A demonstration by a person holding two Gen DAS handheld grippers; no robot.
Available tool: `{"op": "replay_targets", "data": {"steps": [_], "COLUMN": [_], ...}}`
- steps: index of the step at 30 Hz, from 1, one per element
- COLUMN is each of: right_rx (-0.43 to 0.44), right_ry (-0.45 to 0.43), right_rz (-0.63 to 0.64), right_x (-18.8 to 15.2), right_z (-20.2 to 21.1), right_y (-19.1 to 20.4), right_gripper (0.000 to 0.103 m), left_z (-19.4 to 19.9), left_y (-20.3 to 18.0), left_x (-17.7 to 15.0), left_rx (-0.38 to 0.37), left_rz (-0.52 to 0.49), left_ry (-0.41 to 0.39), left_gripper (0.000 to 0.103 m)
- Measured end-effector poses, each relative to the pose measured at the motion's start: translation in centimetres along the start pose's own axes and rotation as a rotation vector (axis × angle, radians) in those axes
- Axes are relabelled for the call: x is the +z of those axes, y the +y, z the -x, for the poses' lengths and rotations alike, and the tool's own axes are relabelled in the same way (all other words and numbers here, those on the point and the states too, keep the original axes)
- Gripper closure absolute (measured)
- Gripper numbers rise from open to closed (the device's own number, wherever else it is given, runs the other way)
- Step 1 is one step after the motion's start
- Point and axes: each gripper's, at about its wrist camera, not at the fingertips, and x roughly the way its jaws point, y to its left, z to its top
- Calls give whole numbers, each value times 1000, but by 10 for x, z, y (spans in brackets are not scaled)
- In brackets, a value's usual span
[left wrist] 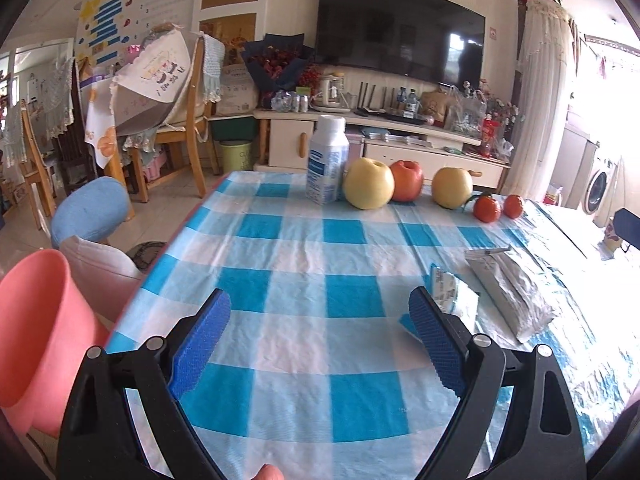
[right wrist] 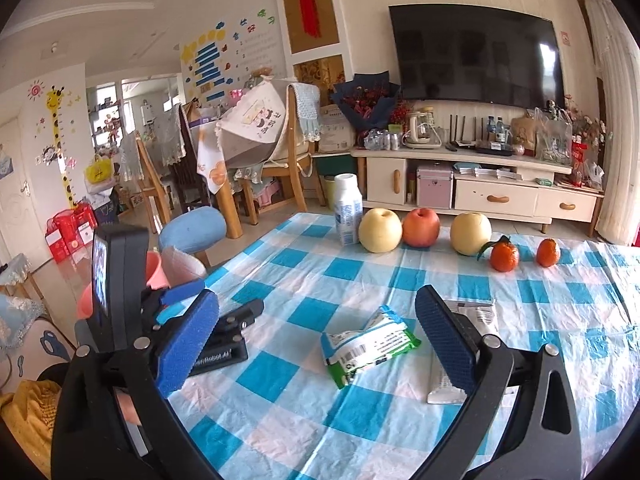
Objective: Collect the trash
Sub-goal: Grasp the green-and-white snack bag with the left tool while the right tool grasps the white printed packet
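Progress w/ trash collection, as judged from both wrist views: nothing is yet picked up. Two wrappers are seen lying on the checked surface. A green-and-white wrapper is shown flat near the middle, just ahead of the right gripper and roughly between its jaws; a silver wrapper lies to its right, partly hidden behind the right-hand jaw. In the left wrist view the same silver wrapper and the smaller one are seen at the right of the left gripper.

Jaws of both grippers are held wide apart; nothing is held by either. No contact w/ either wrapper is visible.

A pink bin is seen at the left edge of the surface, beside the left gripper; it is presumably the receptacle, though its contents are not visible. A milk bottle stands upright at the far edge, next to a row of fruit. Whether the bottle counts as trash cannot be told.

Remaining, approx.: both wrappers are still to be grasped and carried to the bin, i.e. the task is judged to be at or near its start.
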Motion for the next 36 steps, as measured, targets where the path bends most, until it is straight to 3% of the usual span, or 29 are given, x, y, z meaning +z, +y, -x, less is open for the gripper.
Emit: {"op": "replay_targets", "data": {"steps": [9, 13, 19, 24, 28, 32, 36], "right_rx": [-36, -71, -106, -135, -117, -113, -98], "right_ry": [-14, -5, 67, 168, 234, 263, 318], "right_rz": [-130, -206, -302, -351, -435, -442, -415], "right_x": [5, 5, -3, -18, -31, -43, -52], "right_z": [6, 7, -7, -35, -56, -73, -93], "right_y": [-59, -97, -151, -176, -193, -198, -191], "right_gripper": [4, 4, 4, 4, 4, 4, 4], "left_z": [-13, -22, -41, -57, -75, -93, -106], "left_y": [-25, -37, -60, -81, -95, -108, -107], "left_x": [-5, -6, -4, 2, 4, 1, 0], "left_rx": [-109, -122, -161, -255, -287, -272, -264], "left_rz": [26, 22, -21, -128, -209, -325, -368], "left_ry": [51, 77, 128, 191, 238, 281, 304], "left_gripper": [13, 13, 13, 13, 13, 13, 13]}}
